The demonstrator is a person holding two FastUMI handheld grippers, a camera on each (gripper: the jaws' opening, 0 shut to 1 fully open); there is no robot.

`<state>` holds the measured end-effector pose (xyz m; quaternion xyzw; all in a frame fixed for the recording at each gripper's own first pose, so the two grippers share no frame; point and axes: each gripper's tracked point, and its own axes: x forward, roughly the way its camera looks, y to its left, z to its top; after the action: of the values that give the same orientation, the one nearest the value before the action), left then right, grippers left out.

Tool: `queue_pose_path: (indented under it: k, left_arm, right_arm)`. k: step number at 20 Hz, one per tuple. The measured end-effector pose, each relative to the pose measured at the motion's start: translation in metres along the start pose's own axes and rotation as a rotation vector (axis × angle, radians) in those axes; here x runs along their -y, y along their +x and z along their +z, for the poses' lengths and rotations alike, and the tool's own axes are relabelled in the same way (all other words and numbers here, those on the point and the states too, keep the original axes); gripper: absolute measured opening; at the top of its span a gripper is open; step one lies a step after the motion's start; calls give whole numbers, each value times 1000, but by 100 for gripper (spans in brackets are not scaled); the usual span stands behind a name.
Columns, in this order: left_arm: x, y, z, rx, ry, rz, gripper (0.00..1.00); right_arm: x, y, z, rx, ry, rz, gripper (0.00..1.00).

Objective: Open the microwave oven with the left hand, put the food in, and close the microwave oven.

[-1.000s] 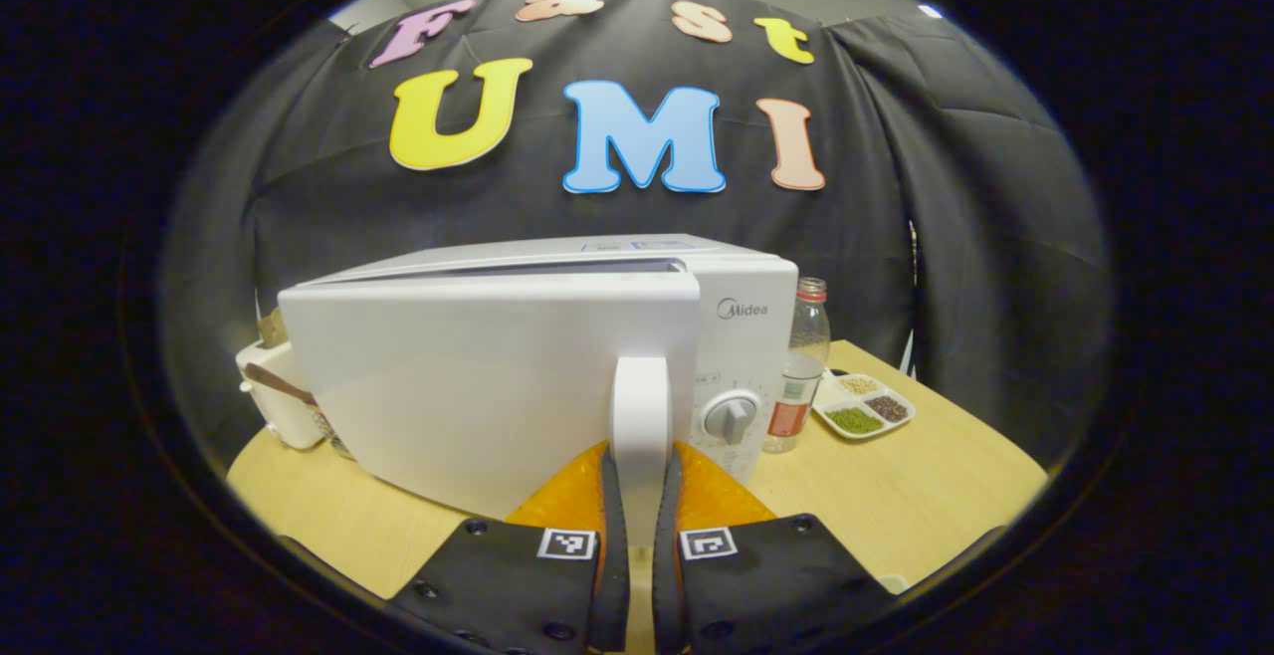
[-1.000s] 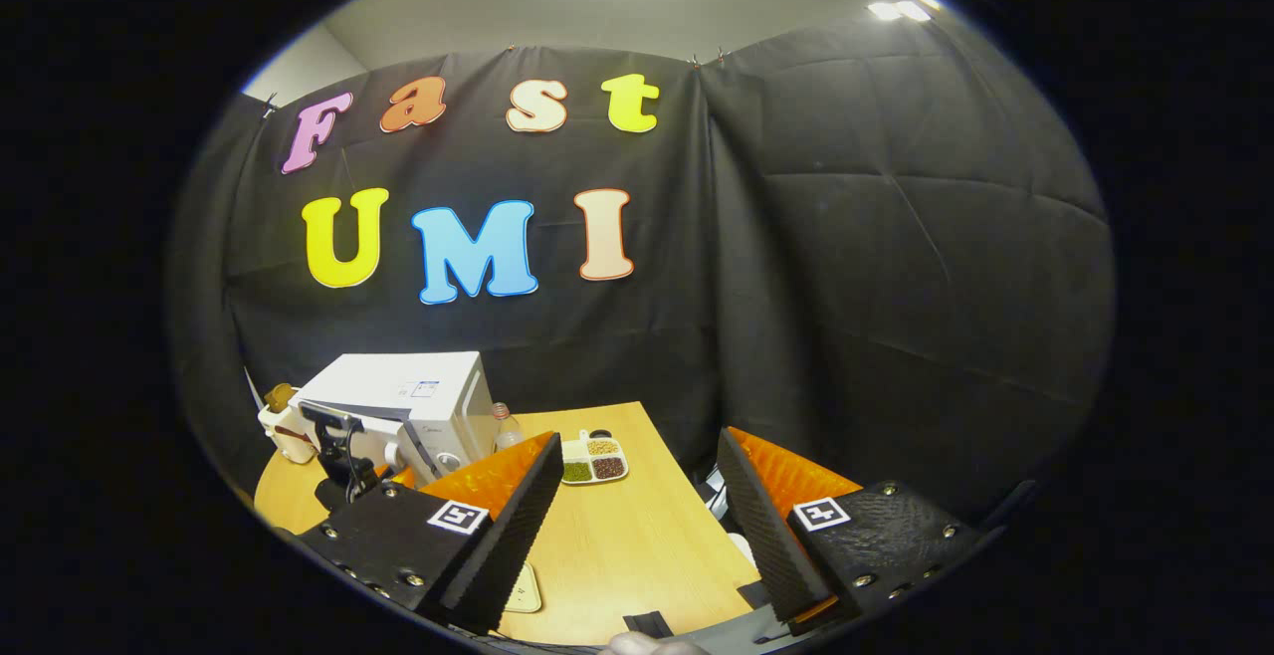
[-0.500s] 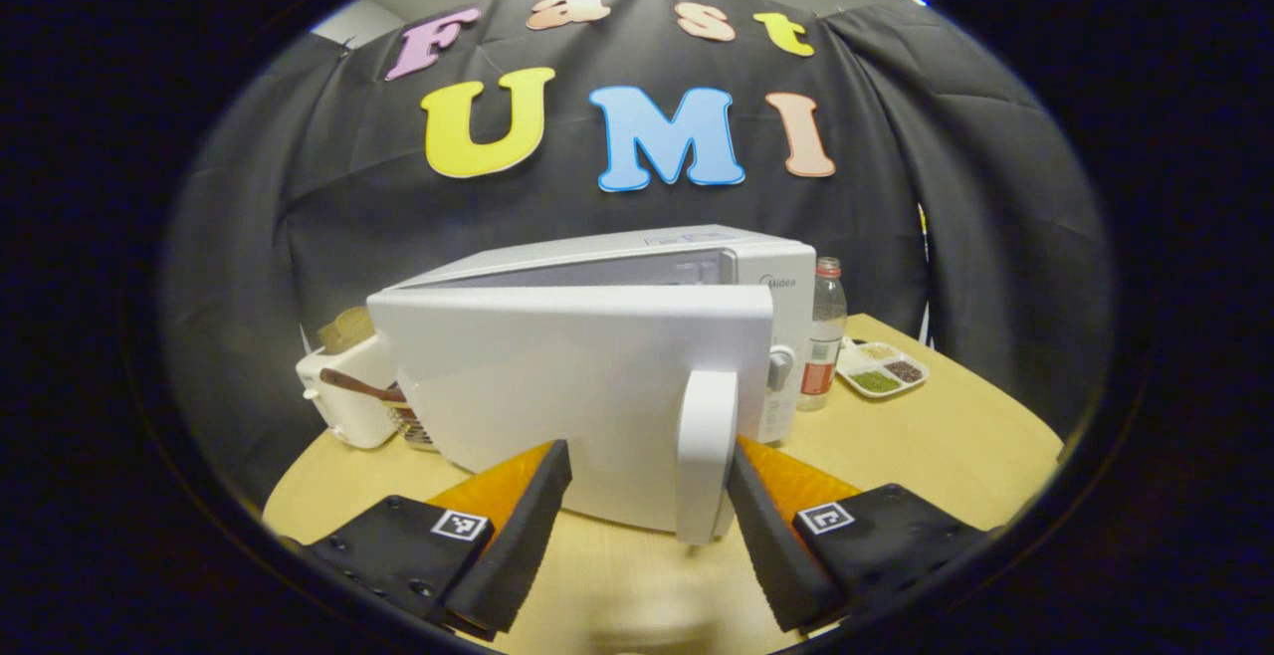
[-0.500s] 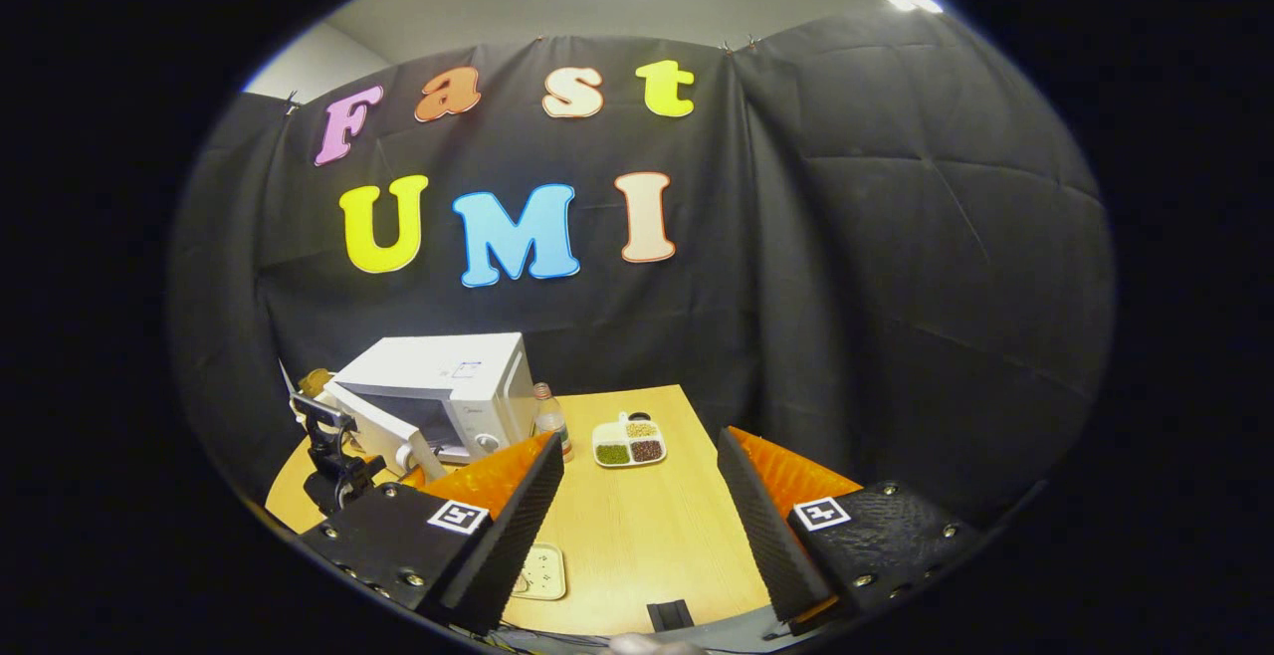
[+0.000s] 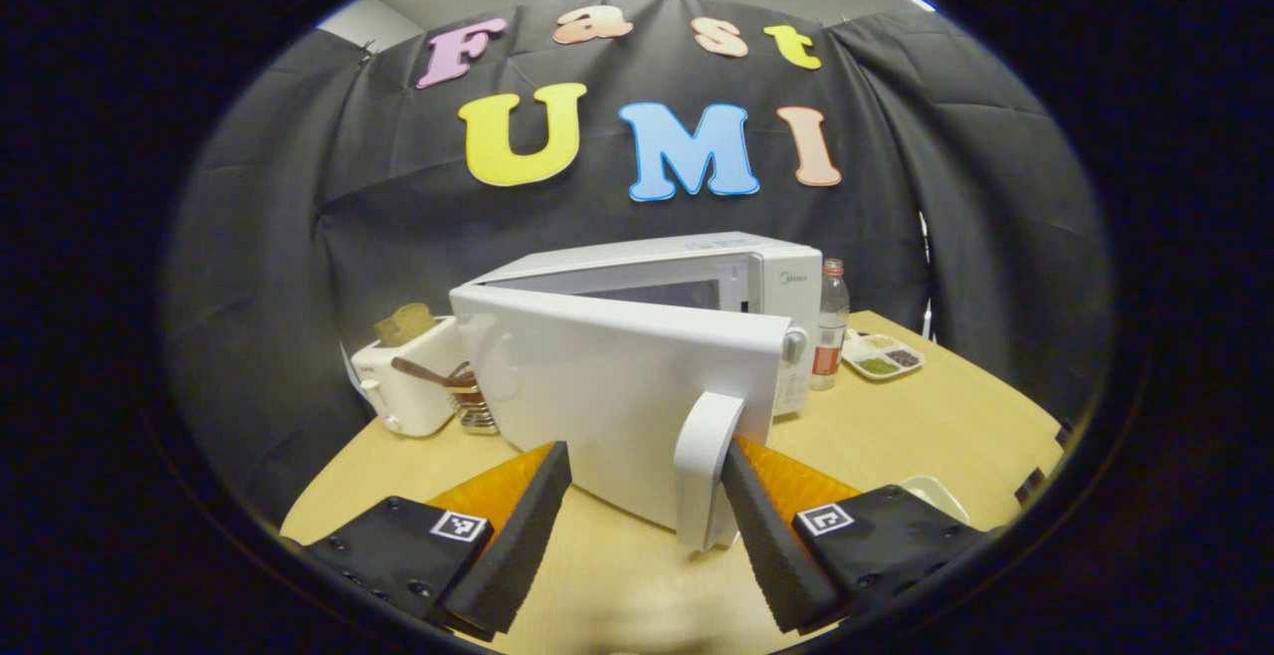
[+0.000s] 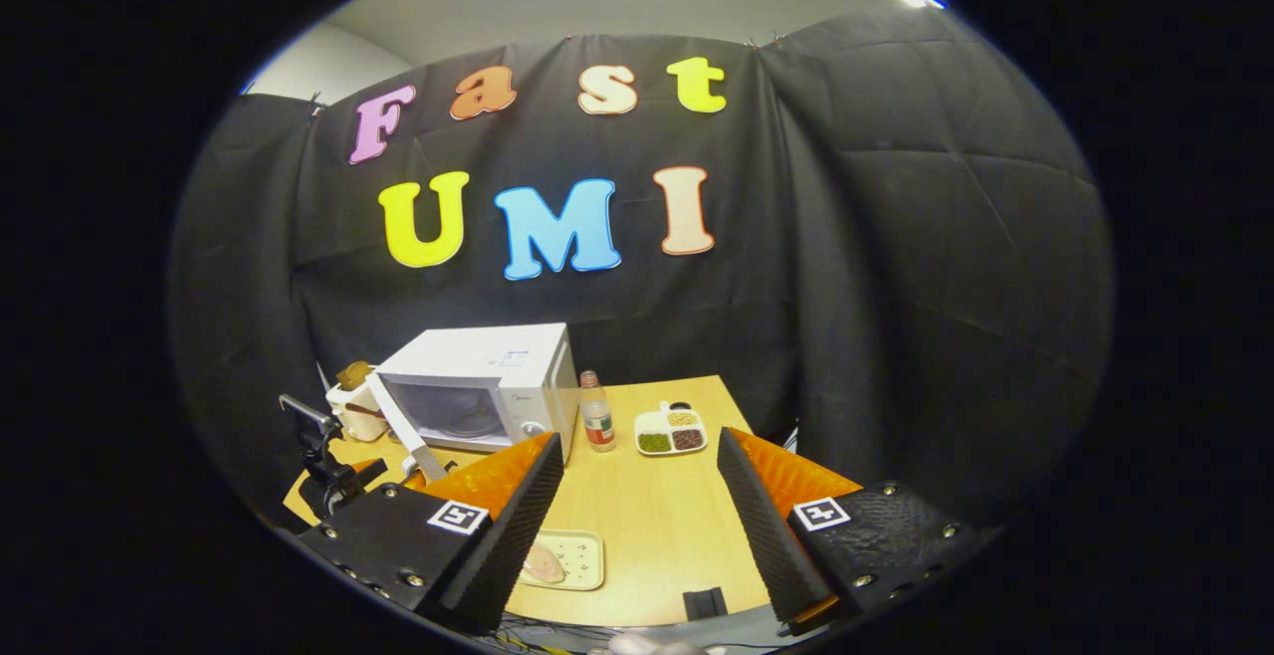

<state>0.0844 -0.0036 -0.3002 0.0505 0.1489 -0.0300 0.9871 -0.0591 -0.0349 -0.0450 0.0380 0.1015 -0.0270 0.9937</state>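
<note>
- A wooden worktop (image 5: 926, 426) is seen ahead of both tools.
- The microwave door (image 5: 617, 386) has been swung further open; its handle (image 5: 705, 466) now stands released between the spread left tool (image 5: 642, 511) fingers.
- The food (image 6: 544, 563) lies just beyond the spread, empty right tool (image 6: 637, 496); loading is judged next.

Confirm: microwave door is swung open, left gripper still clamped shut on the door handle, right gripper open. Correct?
Not quite. The left gripper is open: in the left gripper view its fingers stand apart around the door handle. The microwave door is open and the right gripper is open.
</note>
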Motion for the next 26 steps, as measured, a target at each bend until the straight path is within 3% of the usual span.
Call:
queue_pose_path:
  k: [3,5,12,15,17,18,19,20,22,26]
  left_arm:
    - [-40,-34,-15,-19,-14,51,100]
    - [-70,-51,-25,-31,-17,99,95]
    - [-156,-100,-49,-55,-36,277,100]
    - [-193,-124,-52,-58,-16,362,95]
    - [-217,-139,-59,-79,-44,411,100]
    - [-224,-146,-59,-84,-58,425,95]
    - [-230,-153,-58,-77,-62,442,100]
    - [-231,-161,-56,-77,-62,455,95]
    - [-218,-174,-47,-60,-73,459,100]
    - [-156,-198,-10,-5,-81,409,100]
  right_arm:
    - [-20,2,-10,-12,-8,48,95]
    - [-33,3,-14,-19,-14,82,96]
    - [-70,5,-19,-25,-22,197,96]
    - [-82,6,-22,-29,-22,244,96]
    - [-86,6,-24,-33,-27,271,96]
    - [-86,7,-24,-34,-29,283,95]
    - [-86,7,-24,-34,-30,297,95]
    - [-84,9,-25,-36,-34,305,96]
    - [-76,12,-24,-30,-57,312,95]
    - [-58,20,-50,-64,-134,324,96]
